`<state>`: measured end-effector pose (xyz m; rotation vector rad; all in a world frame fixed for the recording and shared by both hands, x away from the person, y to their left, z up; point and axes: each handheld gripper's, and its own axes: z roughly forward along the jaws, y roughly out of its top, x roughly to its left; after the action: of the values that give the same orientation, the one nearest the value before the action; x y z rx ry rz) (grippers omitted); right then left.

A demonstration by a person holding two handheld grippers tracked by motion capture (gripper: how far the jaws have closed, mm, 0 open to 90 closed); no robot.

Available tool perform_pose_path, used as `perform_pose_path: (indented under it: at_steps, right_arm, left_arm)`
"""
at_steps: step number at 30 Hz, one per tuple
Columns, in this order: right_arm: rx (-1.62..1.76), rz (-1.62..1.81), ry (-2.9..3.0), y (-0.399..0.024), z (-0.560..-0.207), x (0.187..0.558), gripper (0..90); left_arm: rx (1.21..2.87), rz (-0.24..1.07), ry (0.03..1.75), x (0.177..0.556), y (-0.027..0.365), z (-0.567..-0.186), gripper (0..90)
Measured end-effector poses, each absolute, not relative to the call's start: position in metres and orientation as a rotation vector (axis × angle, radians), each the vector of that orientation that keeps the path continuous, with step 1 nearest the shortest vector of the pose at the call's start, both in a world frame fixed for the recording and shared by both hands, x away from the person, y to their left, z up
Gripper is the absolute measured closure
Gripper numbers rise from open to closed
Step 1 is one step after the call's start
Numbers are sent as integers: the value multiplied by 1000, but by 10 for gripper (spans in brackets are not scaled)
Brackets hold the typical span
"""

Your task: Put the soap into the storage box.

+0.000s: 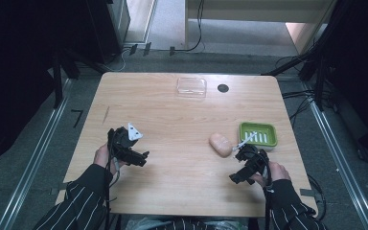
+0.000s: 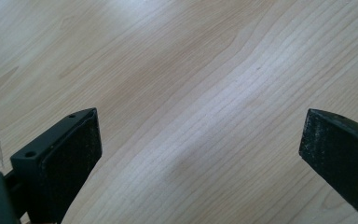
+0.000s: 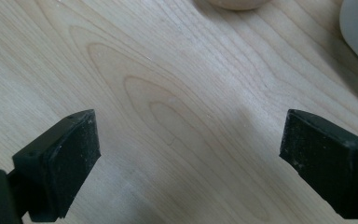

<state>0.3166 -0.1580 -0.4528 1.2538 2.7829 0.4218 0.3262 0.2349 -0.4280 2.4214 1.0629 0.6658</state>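
High view: peach soap bar (image 1: 220, 144) on table (image 1: 172, 120), right of centre, just left of green soap dish (image 1: 258, 135). Long axis runs far-left to near-right. Right gripper (image 1: 239, 165) just near of it, left gripper (image 1: 141, 158) well apart.

Left gripper view: jaws wide apart, empty.

Right gripper view: jaws wide apart, empty; soap bar at far edge (image 3: 235, 3). Likely light, stiff, slippery; grip across short sides.

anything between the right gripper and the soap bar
Nothing: bare table separates the open right gripper from the soap bar, as the right gripper view shows.
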Motion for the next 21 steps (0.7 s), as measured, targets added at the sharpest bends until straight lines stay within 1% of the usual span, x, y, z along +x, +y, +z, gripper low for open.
perform_pose_path:
  at_steps: [6, 21]
  right_arm:
    - [1246, 444, 2764, -159, -449, 317, 69]
    - [1198, 485, 2768, -154, -446, 321, 69]
  left_arm:
    - [2415, 668, 1064, 327, 236, -428, 0]
    - [2411, 672, 1093, 325, 238, -429, 0]
